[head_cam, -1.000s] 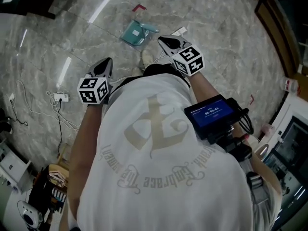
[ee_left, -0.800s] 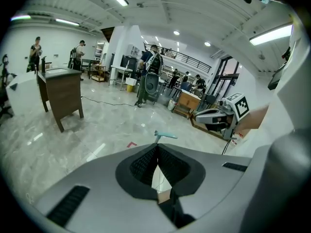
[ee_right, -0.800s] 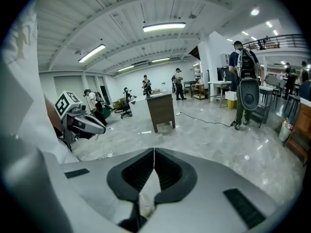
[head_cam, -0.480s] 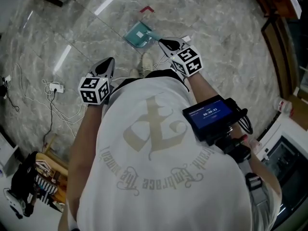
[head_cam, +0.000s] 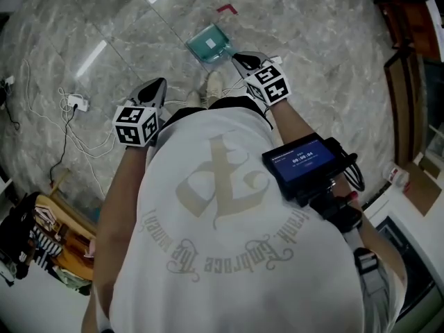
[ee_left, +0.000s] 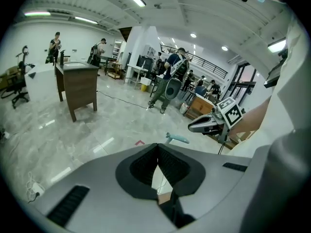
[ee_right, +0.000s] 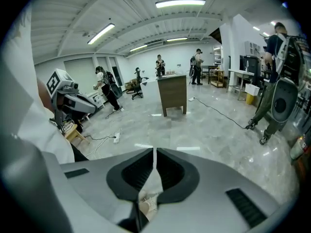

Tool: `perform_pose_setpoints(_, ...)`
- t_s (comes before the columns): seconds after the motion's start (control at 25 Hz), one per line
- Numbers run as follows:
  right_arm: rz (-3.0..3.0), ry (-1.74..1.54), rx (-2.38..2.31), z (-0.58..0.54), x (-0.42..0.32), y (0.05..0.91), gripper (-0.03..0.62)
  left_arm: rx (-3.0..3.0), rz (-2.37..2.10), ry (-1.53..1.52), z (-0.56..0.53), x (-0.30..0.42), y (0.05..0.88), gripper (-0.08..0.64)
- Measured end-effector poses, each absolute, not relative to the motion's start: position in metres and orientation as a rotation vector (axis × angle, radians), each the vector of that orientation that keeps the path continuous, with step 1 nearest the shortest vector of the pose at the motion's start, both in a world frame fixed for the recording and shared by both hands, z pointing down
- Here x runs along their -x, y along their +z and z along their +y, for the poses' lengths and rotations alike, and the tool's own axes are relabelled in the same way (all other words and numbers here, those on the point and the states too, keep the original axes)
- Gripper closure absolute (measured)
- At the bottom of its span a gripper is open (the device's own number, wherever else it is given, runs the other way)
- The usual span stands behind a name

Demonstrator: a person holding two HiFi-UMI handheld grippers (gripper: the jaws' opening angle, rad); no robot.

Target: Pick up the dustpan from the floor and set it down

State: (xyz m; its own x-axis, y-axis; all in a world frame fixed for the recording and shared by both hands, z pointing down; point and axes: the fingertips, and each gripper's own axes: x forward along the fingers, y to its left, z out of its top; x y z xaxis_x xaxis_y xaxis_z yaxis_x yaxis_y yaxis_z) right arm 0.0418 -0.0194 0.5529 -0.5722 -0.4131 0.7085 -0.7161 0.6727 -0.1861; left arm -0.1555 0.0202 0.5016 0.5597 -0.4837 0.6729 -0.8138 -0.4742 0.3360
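The small teal plastic dustpan (head_cam: 208,44) lies flat on the polished grey marbled floor (head_cam: 312,61), its broad tray towards the red floor mark (head_cam: 226,8) and its slim rounded handle (ee_left: 177,138) running back towards the person. It looks like a light, stiff moulding with thin walls. It should lift with little effort, but the smooth plastic may skate across the glossy stone if nudged sideways, and it may swing in the pads if pinched far from its middle. The handle seems the best place to take hold, close to where it joins the tray, with the jaws across its narrow width. The tray's thin rim would be a poorer, more slippery hold. The right gripper (head_cam: 237,57), a grey two-jaw tool carrying a marker cube, points down at a slant with its tips just beside the handle's near end in the head view. How high it hangs above the floor cannot be judged, and its own view shows only open floor beyond the jaws, not the dustpan. Its jaws are closed together with nothing between them, so they would need to part before any grasp. The left gripper (head_cam: 157,85) hangs well apart from the dustpan, off to the side, also closed and empty. Its view catches the teal handle on the floor ahead of it.
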Motion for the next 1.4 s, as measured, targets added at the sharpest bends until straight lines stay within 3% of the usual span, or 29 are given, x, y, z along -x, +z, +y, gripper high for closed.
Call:
perform_pose_setpoints(0.12,-2.211,0.621,-0.830,-0.039,-0.037,0.574,0.570,-2.113,-1.059,0.662,0.009,0.165,0.511,0.548)
perform_pose_setpoints(0.24,-2.171,0.628,-0.799,-0.052,-0.035,0.594,0.490,-2.076,-1.088,0.662,0.005,0.173,0.518,0.548)
perform_pose_setpoints(0.6,-2.052,0.614,-0.722,-0.066,-0.035,0.638,0.410,-1.974,-1.194,0.630,0.013,0.190,0.519,0.548)
perform_pose_setpoints(1.2,-1.921,0.634,-0.621,-0.061,-0.042,0.688,0.398,-1.861,-1.346,0.620,0.042,0.202,0.507,0.548)
perform_pose_setpoints(1.4,-1.861,0.600,-0.631,-0.062,-0.055,0.695,0.449,-1.813,-1.387,0.613,0.058,0.203,0.504,0.548)
